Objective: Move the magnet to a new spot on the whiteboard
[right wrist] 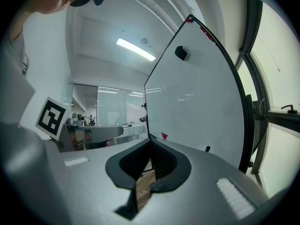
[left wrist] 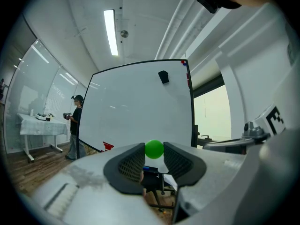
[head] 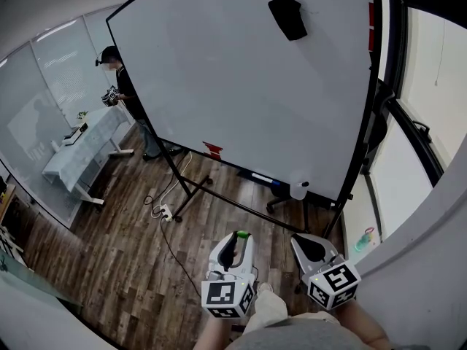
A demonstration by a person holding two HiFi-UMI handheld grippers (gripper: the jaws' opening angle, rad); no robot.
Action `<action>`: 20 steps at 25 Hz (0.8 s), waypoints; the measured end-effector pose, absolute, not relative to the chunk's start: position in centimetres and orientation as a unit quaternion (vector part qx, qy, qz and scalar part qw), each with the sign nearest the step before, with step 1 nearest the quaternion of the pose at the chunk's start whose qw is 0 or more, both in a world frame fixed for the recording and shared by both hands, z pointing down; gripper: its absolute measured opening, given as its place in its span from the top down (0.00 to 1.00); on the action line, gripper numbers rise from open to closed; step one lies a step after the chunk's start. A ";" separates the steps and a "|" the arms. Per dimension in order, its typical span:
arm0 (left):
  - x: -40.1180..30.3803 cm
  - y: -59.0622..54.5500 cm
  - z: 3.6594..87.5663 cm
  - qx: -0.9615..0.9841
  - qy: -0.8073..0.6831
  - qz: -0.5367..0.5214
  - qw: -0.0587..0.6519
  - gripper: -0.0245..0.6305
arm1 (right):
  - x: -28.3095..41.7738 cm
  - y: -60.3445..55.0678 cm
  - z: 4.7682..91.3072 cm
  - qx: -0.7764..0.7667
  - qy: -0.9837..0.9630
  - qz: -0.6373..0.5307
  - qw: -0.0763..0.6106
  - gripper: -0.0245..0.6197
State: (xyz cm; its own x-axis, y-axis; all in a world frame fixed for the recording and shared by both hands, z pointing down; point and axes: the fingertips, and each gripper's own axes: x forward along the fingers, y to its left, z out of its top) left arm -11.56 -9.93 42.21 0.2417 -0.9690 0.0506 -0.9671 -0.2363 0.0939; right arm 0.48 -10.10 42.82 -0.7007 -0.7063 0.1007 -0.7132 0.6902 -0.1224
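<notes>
1. While the left gripper (head: 241,237) points level toward the whiteboard (head: 241,86), its jaws are clenched on the magnet (left wrist: 154,149). This is a small green ball pinched at their very tips. It is off the board and well apart from it.
2. From the head view only a green sliver of the magnet peeps past the jaw tips. The gripper's own body covers the rest.
3. The right gripper (right wrist: 151,143) is closed on nothing. Its pads meet at the tips, and a strip of wooden floor (head: 124,246) shows through the slit nearer the camera.
4. A black block (head: 287,17) sits on the board near its top right corner. What it is cannot be told for sure.
5. A red mark (head: 212,149) at the board's lower edge is too small to read.
6. On the right, the board's dark edge runs close against the window frame (head: 408,122), so the two are hard to separate in the head view.
7. A person (head: 120,86) stands past the board's left edge, beside a cloth-covered surface (head: 80,155). The board's frame crosses their legs. What they hold, and what lies on the surface, is too small to make out.
8. The arms holding both grippers are cut off by the bottom of the head view.
</notes>
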 end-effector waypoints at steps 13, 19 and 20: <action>-12.1 -9.8 42.2 0.783 -0.620 -0.010 0.051 0.76 | 0.2 -10.2 42.4 0.389 -0.919 0.070 0.015 0.96; -12.6 -9.5 42.0 0.779 -0.624 -0.013 0.051 0.76 | 0.0 -9.9 42.2 0.386 -0.920 0.070 0.012 0.96; -12.6 -9.4 42.0 0.780 -0.624 -0.013 0.051 0.76 | -0.1 -9.8 42.1 0.385 -0.920 0.069 0.010 0.96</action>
State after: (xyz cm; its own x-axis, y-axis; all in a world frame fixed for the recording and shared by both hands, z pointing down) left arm -12.61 -9.44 42.00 0.2211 -0.9743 0.0432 -0.9716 -0.2162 0.0960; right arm -0.09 -9.82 42.14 -0.7029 -0.7076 0.0717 -0.7104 0.6935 -0.1198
